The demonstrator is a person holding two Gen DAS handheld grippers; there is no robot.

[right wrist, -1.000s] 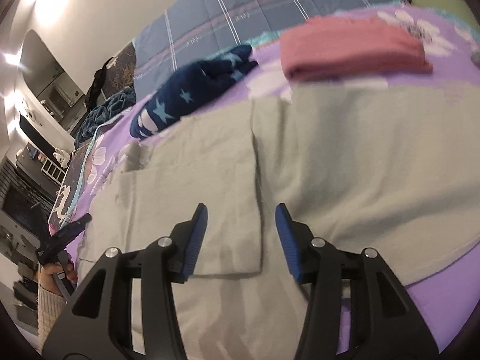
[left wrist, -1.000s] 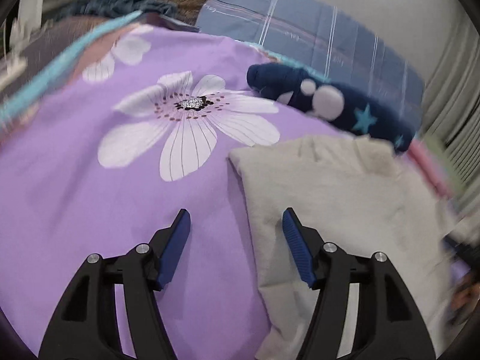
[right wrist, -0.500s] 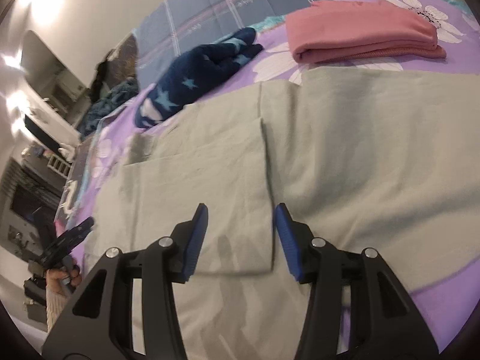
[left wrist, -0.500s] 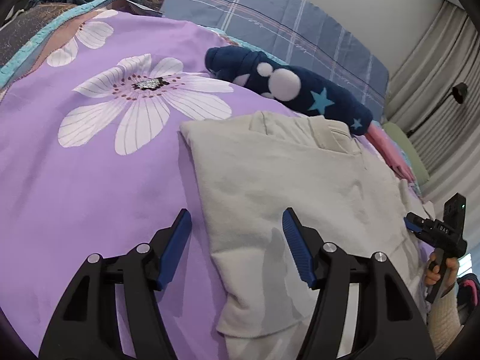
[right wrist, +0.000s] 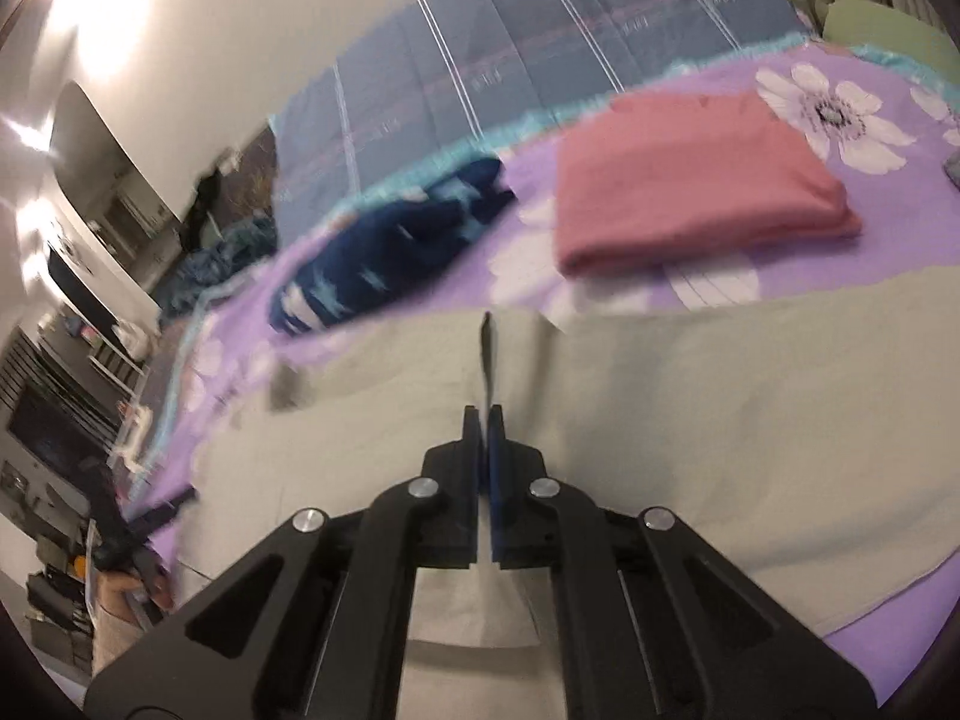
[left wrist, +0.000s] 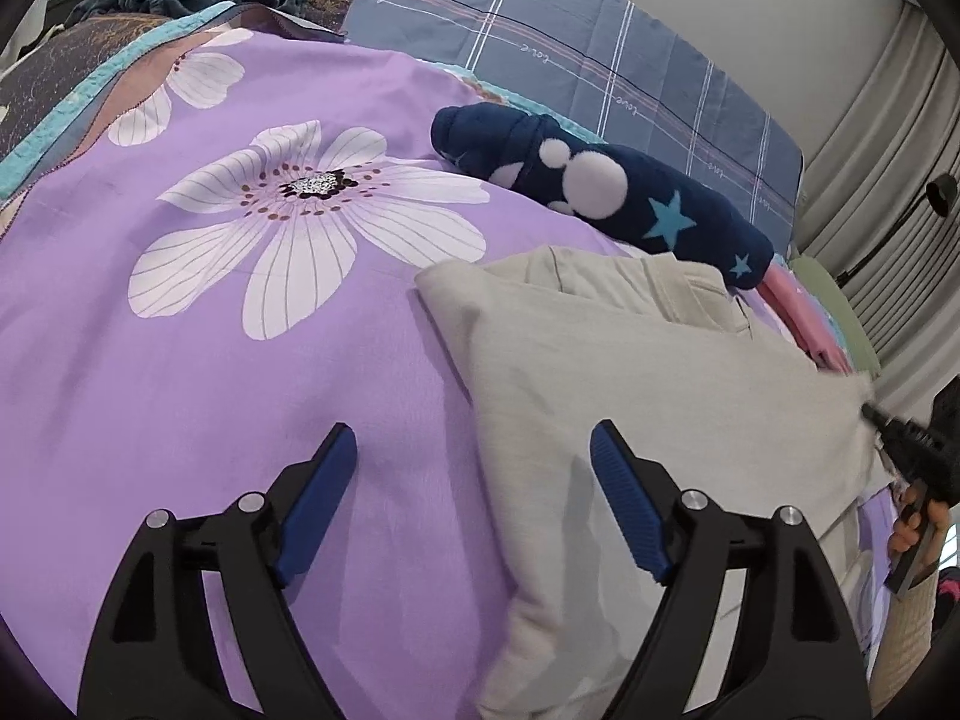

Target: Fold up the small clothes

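Observation:
A beige garment (left wrist: 648,396) lies spread on the purple flowered bedspread (left wrist: 180,360), partly folded, with a folded edge at its left. My left gripper (left wrist: 474,474) is open and empty, hovering over that left edge, its right finger above the cloth. In the right wrist view the same beige garment (right wrist: 750,420) fills the foreground. My right gripper (right wrist: 483,420) is shut on a raised fold of it. The right gripper also shows at the far right of the left wrist view (left wrist: 900,438), pinching the cloth.
A rolled navy garment with stars (left wrist: 600,186) lies beyond the beige one, also seen in the right wrist view (right wrist: 384,264). A folded pink garment (right wrist: 690,180) sits behind. A blue plaid pillow (left wrist: 570,60) lies at the head of the bed.
My right gripper has closed on the beige garment's inner edge and lifted it slightly. My left gripper stays open and has shifted a little to the left over the garment's edge.

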